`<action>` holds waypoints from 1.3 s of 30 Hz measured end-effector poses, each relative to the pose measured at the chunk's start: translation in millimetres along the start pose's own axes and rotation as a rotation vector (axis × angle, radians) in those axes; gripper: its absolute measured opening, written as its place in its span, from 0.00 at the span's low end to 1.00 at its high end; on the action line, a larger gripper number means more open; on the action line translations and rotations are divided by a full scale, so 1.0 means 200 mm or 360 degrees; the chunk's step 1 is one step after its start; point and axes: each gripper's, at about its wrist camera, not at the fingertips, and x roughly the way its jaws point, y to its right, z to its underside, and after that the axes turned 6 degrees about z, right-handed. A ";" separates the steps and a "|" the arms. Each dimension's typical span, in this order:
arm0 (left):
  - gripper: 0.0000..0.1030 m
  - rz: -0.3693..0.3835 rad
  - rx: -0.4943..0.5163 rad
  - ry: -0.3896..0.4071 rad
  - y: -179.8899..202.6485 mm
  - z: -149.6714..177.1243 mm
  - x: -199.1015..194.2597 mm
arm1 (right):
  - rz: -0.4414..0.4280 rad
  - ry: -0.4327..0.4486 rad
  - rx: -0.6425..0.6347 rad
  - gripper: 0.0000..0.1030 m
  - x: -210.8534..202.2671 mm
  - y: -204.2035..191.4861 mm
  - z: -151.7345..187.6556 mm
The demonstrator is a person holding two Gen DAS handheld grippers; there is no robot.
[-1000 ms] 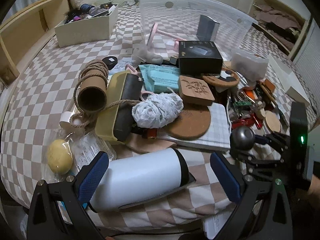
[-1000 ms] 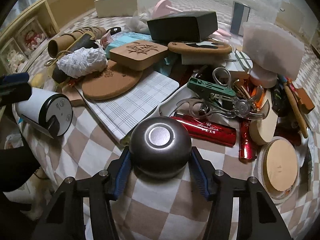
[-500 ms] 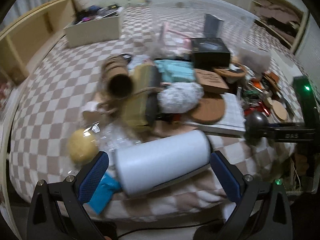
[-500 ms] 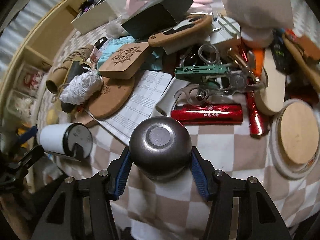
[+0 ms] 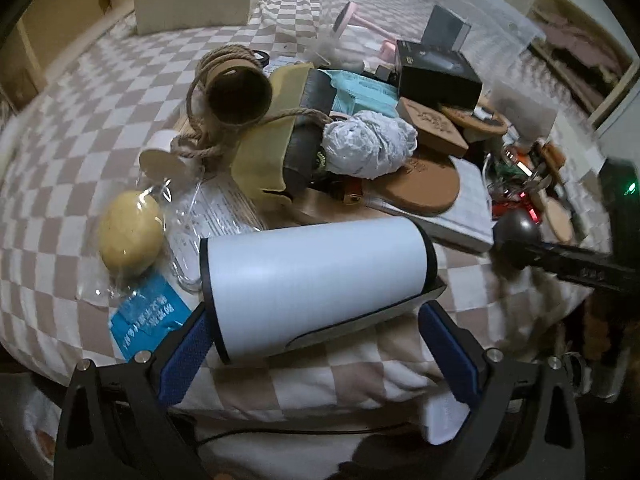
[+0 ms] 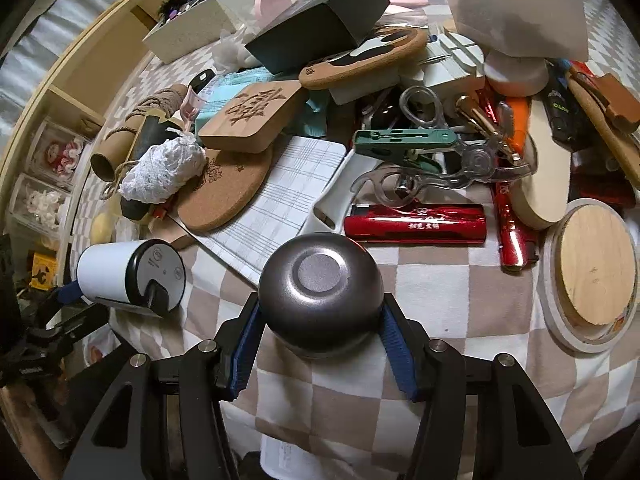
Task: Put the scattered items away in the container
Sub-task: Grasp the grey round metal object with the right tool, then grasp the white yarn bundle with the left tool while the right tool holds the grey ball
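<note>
A white tumbler (image 5: 316, 276) with a black lid (image 6: 154, 270) lies on its side near the checked bed's front edge. My left gripper (image 5: 316, 316) is open, one blue finger (image 5: 184, 356) at each end of the tumbler. Whether they press on it I cannot tell. My right gripper (image 6: 320, 312) is shut on a dark grey metal cup (image 6: 320, 280), held bottom-forward just above the bed; the cup (image 5: 516, 236) also shows at the right of the left wrist view. The clear plastic bin (image 5: 460, 4) stands at the back, with a pink item and a grey box inside.
A dense pile fills the middle: twine-wrapped cardboard tube (image 5: 236, 96), white mesh bundle (image 5: 368, 148), cork coasters (image 6: 224, 188), checked notebook (image 6: 288, 188), black box (image 6: 320, 36), red tubes (image 6: 416, 224), clear scissors (image 6: 420, 112). A bagged yellow ball (image 5: 132, 236) lies left. A white box (image 5: 192, 4) stands far left.
My left gripper has moved forward, so the tumbler now sits between its fingers, and the camera has tipped downward. The right gripper still holds the cup and has drifted slightly.
</note>
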 end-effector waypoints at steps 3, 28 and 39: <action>0.97 0.0010 0.0019 -0.0025 0.05 0.00 0.03 | 0.0010 0.0004 0.0008 0.56 -0.01 0.03 0.00; 0.97 0.0060 0.0171 0.0023 0.36 -0.13 0.09 | 0.0049 0.0050 0.0058 0.56 -0.08 0.20 0.04; 0.90 -0.0040 0.0230 0.0108 0.42 -0.26 0.10 | 0.0032 0.0041 0.0062 0.56 -0.09 0.21 0.05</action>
